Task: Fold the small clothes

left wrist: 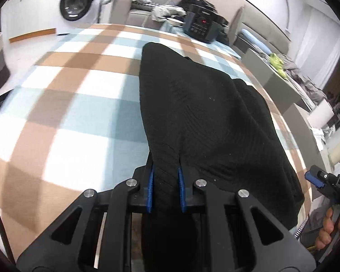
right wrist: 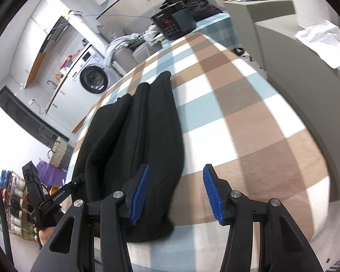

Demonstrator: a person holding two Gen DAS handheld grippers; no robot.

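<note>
In the left wrist view, your left gripper (left wrist: 166,170) pinches the near edge of the black ribbed garment (left wrist: 199,113): the cloth is bunched between the two blue pads (left wrist: 151,181), which stand close together with fabric filling the gap. From that grip the garment runs away from you in long folds across the checked tablecloth (left wrist: 68,104), lying mostly on the right half of the table. A dark appliance with a red display (left wrist: 202,26) sits at the far end of the table, well apart from the cloth, and a washing machine (left wrist: 78,2) stands beyond the table on the left. At the right edge you can see your right gripper (left wrist: 315,178) and the fingers of your hand on its handle.

In the right wrist view, your right gripper (right wrist: 176,192) stands spread, its blue pads (right wrist: 212,195) well apart and pinching nothing. The black ribbed garment (right wrist: 145,136) lies under and beyond its left pad, stretching up the left side of the checked tablecloth (right wrist: 249,124). Your left gripper (right wrist: 76,183) meets the garment's left edge.
</note>
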